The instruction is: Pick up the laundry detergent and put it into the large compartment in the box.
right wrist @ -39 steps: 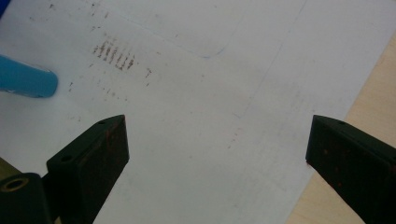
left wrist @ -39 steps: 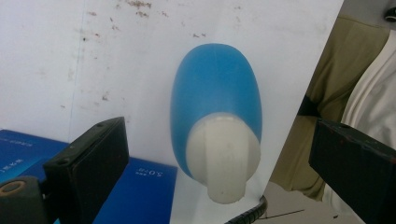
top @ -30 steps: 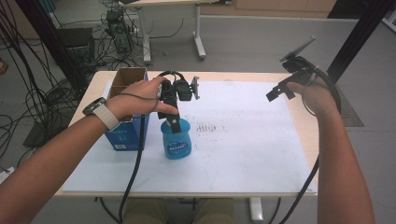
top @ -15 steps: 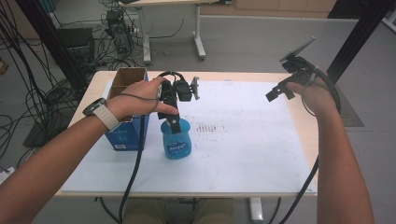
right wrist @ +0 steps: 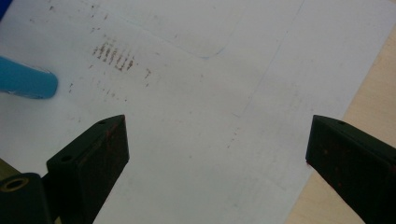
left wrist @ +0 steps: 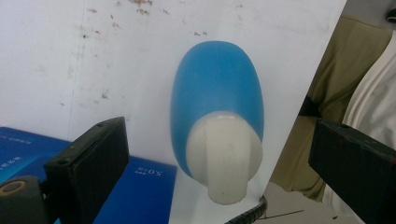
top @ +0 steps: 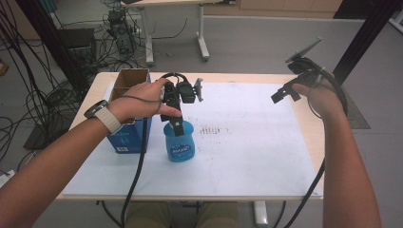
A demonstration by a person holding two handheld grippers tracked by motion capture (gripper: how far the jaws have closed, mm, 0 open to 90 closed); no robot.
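Hovering over a blue bottle (top: 179, 142) that stands on the white paper sheet (top: 247, 142) just beside a blue cardboard box (top: 127, 128), the left gripper (top: 177, 124) sits right above its top in the high view, w/ the right gripper (top: 285, 92) held up well apart at the far right. Left gripper view: jaws spread wide either side of the bottle's white cap (left wrist: 225, 156), nothing gripped, so a clean grab likely needs centring on the cap, then closing squarely. Right gripper view: jaws released, empty over the paper.
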